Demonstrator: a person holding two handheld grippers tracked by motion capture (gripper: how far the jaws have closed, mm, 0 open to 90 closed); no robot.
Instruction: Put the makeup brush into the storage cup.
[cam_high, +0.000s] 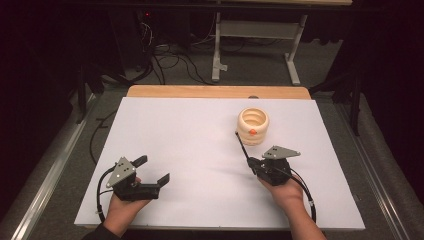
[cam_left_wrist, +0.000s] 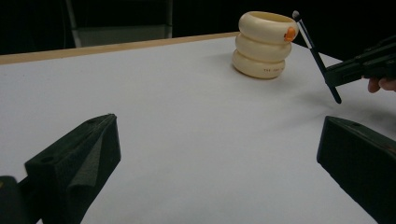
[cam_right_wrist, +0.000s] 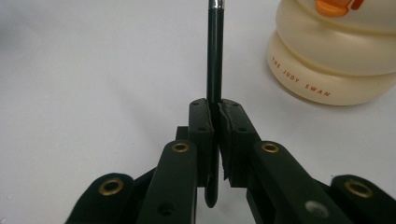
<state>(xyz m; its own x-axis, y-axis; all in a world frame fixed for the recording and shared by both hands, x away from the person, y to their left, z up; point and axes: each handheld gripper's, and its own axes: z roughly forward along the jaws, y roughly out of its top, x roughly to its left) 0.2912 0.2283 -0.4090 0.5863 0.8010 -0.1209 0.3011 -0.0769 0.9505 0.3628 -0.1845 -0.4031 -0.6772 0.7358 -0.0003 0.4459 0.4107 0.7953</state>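
A cream ribbed holder shaped like stacked rings, with a small orange mark on its side, stands upright on the white table sheet at the right of centre. My right gripper is shut on a thin black pen that slants up toward the holder's near side. In the right gripper view the pen rises straight from the closed jaws, with the holder to its right. My left gripper rests open at the near left, nothing between its jaws. The left gripper view shows the holder and the pen far off.
The white sheet covers a wooden table whose far edge shows bare wood. Beyond it stand a metal frame leg and loose cables on the dark floor. A rail runs along the table's left.
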